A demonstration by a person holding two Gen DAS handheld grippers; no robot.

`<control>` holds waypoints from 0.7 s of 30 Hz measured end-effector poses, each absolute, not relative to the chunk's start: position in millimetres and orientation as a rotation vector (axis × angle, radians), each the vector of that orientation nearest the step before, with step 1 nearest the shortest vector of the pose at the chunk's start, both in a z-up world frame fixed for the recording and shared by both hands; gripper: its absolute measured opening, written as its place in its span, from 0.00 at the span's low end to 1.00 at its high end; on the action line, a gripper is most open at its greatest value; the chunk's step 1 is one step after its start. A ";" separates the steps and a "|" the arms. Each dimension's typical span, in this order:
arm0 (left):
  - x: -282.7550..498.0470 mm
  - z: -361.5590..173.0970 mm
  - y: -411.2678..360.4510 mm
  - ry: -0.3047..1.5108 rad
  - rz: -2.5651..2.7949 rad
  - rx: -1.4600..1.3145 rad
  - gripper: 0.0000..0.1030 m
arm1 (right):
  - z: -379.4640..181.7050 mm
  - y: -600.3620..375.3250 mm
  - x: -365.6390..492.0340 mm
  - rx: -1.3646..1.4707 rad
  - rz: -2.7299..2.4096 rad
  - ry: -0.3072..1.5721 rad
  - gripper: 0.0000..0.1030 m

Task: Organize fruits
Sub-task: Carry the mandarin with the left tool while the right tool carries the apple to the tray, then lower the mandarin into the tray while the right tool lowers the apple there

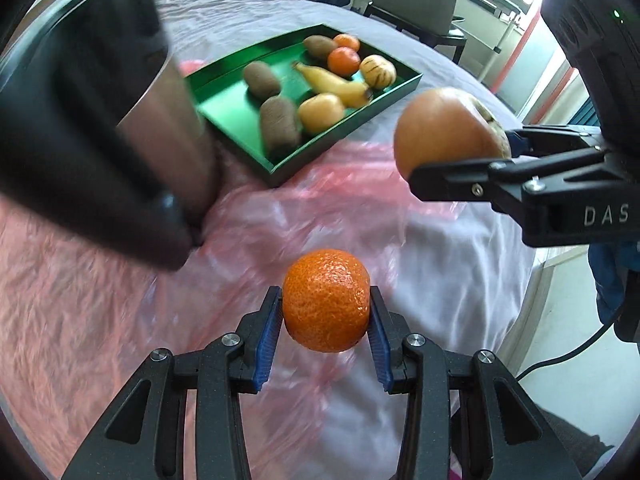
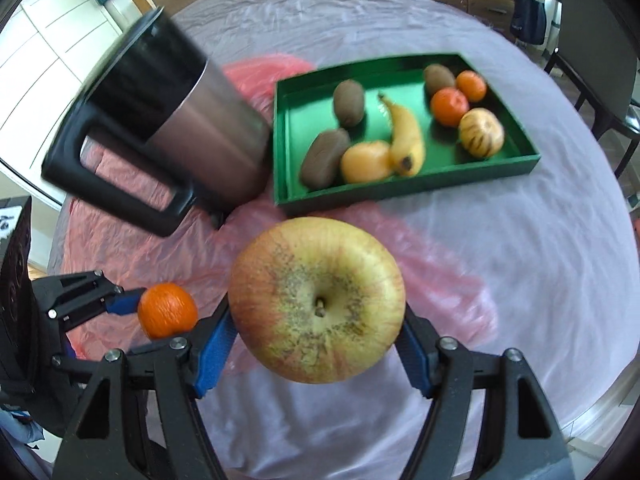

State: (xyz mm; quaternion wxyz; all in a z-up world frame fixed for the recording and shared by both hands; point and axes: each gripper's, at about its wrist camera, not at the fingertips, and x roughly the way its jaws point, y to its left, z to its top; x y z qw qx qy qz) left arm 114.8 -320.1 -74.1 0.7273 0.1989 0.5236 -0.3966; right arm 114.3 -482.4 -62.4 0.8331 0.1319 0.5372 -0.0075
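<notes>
Mandarin point(image 1: 326, 300) sits clamped in left claw point(image 1: 326, 304) (apple point(image 2: 316, 300) in right point(image 2: 316, 320)).

A: so what's everything sitting on?
B: a round table point(image 2: 560, 280) wearing a wrinkled grey cloth. Pink plastic sheet point(image 2: 440, 276) is lying across it, green tray point(image 2: 408, 192) and a steel jug point(image 2: 188, 128) are resting on top.

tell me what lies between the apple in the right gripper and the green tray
No object: only crinkled pink plastic sheet over the pale cloth separates the apple from the green tray. The right wrist view shows it best.
</notes>
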 end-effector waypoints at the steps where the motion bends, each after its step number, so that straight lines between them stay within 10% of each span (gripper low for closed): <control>1: 116.8 -72.3 -329.9 1.150 -0.878 0.432 0.35 | -56.6 -493.1 118.1 0.274 -0.019 1.122 0.99; 21: 258.5 -80.3 -441.7 1.073 -0.484 0.250 0.35 | -61.7 -595.4 278.7 0.113 0.060 0.991 0.99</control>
